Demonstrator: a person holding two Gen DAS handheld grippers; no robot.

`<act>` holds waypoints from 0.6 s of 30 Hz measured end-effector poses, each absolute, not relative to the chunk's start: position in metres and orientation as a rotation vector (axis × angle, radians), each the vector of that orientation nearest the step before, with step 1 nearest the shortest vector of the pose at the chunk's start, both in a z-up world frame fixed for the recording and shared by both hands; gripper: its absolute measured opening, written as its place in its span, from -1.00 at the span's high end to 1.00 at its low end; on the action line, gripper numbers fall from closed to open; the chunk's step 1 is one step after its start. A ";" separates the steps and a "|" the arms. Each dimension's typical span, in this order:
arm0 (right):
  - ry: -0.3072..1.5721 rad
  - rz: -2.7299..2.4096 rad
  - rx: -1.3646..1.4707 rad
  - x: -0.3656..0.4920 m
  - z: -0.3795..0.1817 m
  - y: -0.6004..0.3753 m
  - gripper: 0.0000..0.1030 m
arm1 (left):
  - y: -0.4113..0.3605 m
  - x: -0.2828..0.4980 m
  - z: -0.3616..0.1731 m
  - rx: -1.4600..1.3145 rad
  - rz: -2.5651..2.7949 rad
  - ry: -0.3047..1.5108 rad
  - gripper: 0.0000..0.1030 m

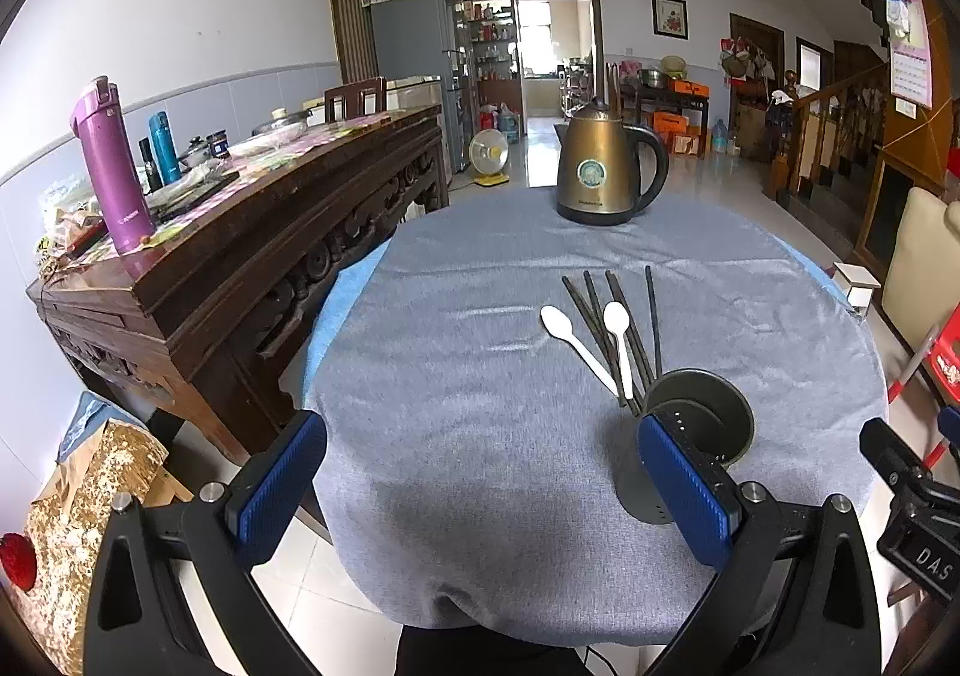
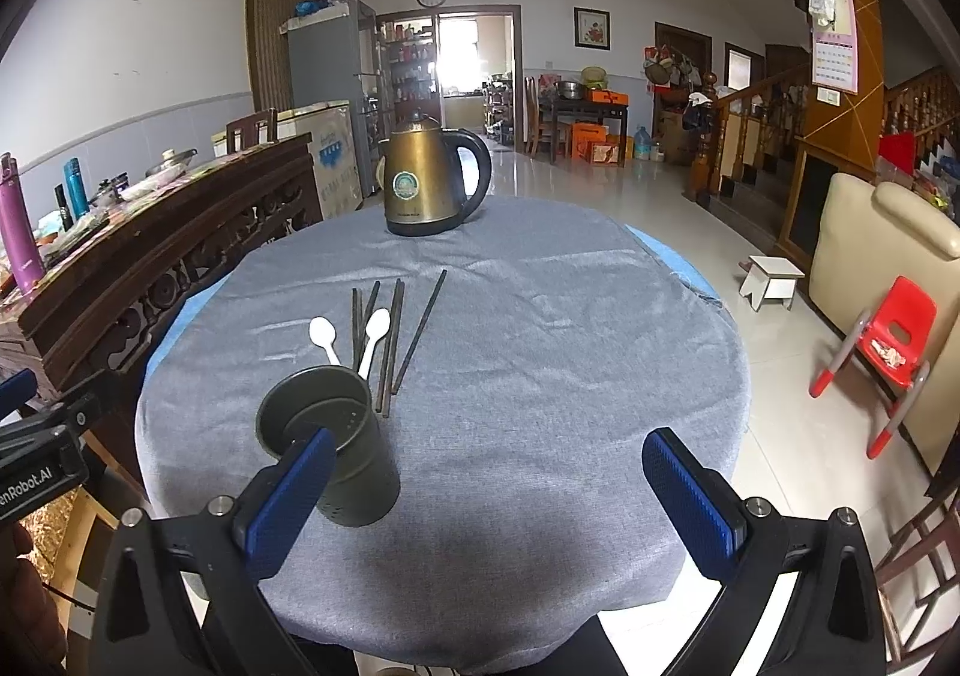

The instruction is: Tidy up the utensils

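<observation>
A dark metal utensil cup (image 1: 714, 412) (image 2: 336, 436) stands upright and empty on the round table's grey cloth (image 1: 480, 376) (image 2: 540, 376). Just beyond it lie two white plastic spoons (image 1: 573, 340) (image 2: 372, 340) and several dark chopsticks (image 1: 651, 316) (image 2: 420, 322), side by side on the cloth. My left gripper (image 1: 480, 472) hovers open at the near edge, its right finger in front of the cup. My right gripper (image 2: 489, 490) is open too, its left finger overlapping the cup's front. Neither holds anything.
A gold electric kettle (image 1: 606, 166) (image 2: 429, 178) stands at the table's far side. A carved wooden sideboard (image 1: 240, 256) with a purple flask (image 1: 111, 166) flanks the left. A red child's chair (image 2: 888, 346) and small white stool (image 2: 774, 280) stand on the floor to the right.
</observation>
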State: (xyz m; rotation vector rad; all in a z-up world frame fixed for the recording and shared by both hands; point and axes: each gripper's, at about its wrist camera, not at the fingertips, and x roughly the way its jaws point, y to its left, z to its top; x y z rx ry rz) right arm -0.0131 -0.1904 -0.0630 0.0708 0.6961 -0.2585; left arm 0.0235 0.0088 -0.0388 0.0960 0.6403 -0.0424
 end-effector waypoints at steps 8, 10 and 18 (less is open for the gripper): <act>0.701 -0.287 0.078 0.003 -0.061 -0.204 -1.00 | 0.008 0.045 -0.051 0.095 -0.038 0.679 -1.00; 0.706 -0.294 0.087 0.010 -0.061 -0.209 -1.00 | 0.009 0.052 -0.055 0.094 -0.036 0.690 -1.00; 0.766 -0.257 0.127 0.066 -0.062 -0.230 -1.00 | 0.017 0.105 -0.074 0.096 -0.055 0.781 -1.00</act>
